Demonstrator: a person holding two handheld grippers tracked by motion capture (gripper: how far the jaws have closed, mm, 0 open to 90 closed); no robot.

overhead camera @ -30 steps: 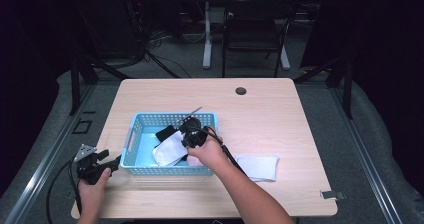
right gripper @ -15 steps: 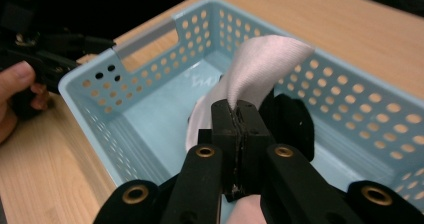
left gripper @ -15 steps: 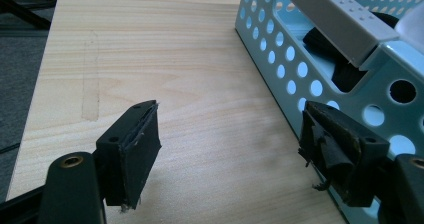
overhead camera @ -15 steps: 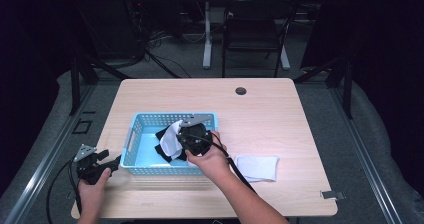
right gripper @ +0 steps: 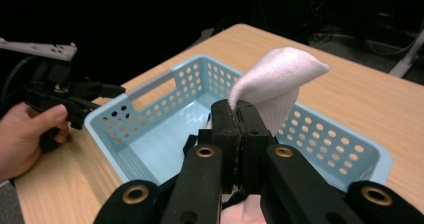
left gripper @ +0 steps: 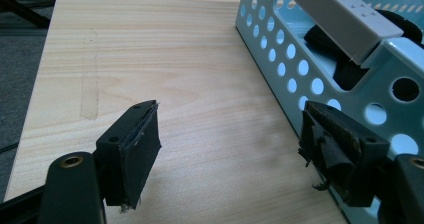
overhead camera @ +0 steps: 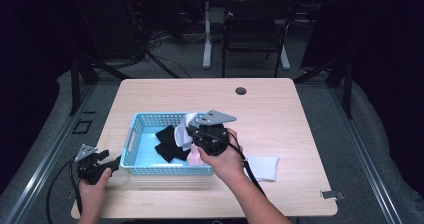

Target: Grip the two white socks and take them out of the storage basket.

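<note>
Above the blue basket (overhead camera: 150, 125), right gripper (right gripper: 239, 115) w/ jaws clamped on white ribbed sock (right gripper: 277, 81), soft, folded over, hanging lifted. Left gripper (left gripper: 230, 134) jaws open, empty, beside basket on surface (overhead camera: 280, 104).

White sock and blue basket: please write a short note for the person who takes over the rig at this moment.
Right gripper: shut on the white sock, held above the blue basket.
Left gripper: open, holding nothing, low over the table beside the basket's left end.
In the basket: black socks.
On the table, right of the basket: another white sock.
Done: one white sock out, one more lifted.
Left, probably: set this sock on the table, then take out the black ones.
</note>
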